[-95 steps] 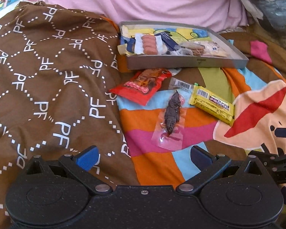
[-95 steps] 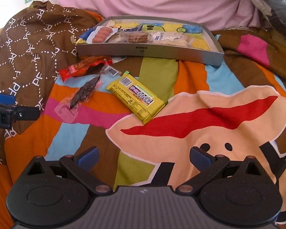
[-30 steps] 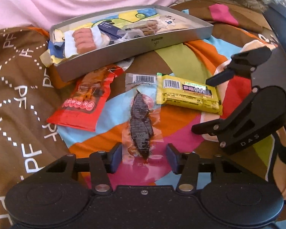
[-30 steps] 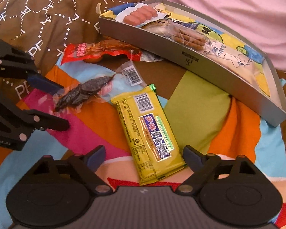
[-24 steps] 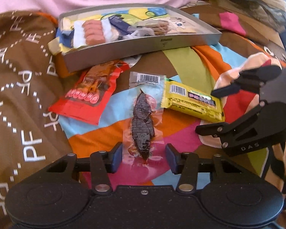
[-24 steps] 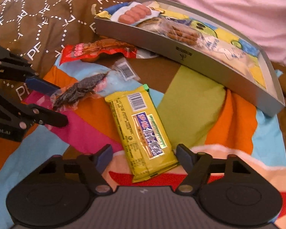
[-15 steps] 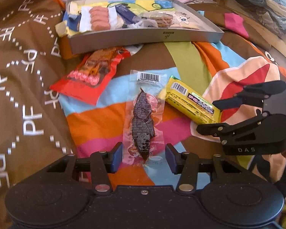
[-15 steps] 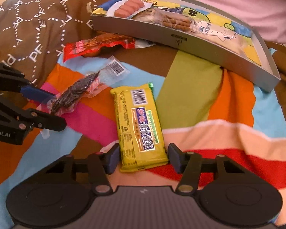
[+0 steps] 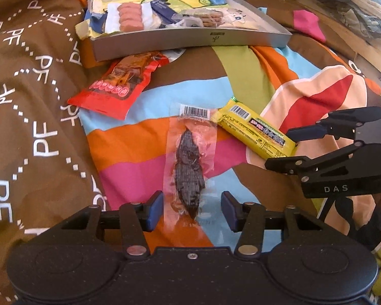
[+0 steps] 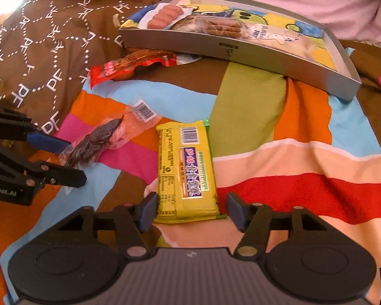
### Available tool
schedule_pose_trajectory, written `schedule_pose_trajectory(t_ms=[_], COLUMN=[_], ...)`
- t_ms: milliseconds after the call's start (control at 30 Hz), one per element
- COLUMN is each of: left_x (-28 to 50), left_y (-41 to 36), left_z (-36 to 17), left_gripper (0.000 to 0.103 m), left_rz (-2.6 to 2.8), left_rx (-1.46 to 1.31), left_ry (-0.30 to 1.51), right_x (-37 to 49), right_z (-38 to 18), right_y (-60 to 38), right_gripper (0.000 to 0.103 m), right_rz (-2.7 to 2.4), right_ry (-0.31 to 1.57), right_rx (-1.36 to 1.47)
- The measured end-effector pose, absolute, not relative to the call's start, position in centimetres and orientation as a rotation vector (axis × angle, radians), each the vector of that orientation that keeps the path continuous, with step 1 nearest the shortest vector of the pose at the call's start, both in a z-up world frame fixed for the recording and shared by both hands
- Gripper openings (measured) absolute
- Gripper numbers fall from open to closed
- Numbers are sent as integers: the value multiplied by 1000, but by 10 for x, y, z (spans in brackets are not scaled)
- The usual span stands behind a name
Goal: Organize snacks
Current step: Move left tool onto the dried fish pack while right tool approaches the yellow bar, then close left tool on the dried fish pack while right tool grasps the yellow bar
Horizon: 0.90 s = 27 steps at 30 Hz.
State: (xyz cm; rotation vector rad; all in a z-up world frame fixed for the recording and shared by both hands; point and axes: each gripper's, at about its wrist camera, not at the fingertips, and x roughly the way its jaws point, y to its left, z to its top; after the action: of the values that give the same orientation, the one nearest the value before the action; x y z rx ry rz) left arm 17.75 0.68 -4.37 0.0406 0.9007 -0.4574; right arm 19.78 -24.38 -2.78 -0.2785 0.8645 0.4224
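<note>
The left gripper (image 9: pixel 191 207) is spread around the dried fish packet (image 9: pixel 189 167), low centre, pointing away. The right gripper (image 10: pixel 190 209) straddles the yellow bar (image 10: pixel 186 170) likewise; the tray (image 9: pixel 190 42) lies above.

The right gripper (image 10: pixel 190 209) sits low over a colourful bedspread (image 10: pixel 304 157), its blue-padded fingers (image 10: pixel 146 211) spread either side of the near end of a yellow snack bar (image 10: pixel 186 167), with small gaps on both sides. Ahead and to its left lies a clear packet of dark dried food (image 10: pixel 106 137), its near end between the open fingers of the left gripper (image 10: pixel 63 156). Farther ahead, a red snack packet (image 10: pixel 129 66) lies just before a grey tray (image 10: pixel 241 48) holding packaged snacks.
</note>
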Motion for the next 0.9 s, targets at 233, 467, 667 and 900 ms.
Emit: schedule_pose_trajectory(t_ms=[233,467,667,900], left_x=[184,187,193,194], left_y=[-10,-12,-3,-2], left_z=[-50,-52,-51,-50], left_gripper=[64,61,50,50], left_rz=[-493,-504,-496,-490], left_rx=[170,189,108,108], left_ry=[834,824,843,850], right_x=[196,206,203,197], right_z=[-30,-36,-38,-39], right_y=[-238,-230,-231,-232], right_gripper=[82,82,79,70], right_rz=[392,399,396,404], right_ry=[810,790,771,777], right_rx=[-362,-336,-331,-286])
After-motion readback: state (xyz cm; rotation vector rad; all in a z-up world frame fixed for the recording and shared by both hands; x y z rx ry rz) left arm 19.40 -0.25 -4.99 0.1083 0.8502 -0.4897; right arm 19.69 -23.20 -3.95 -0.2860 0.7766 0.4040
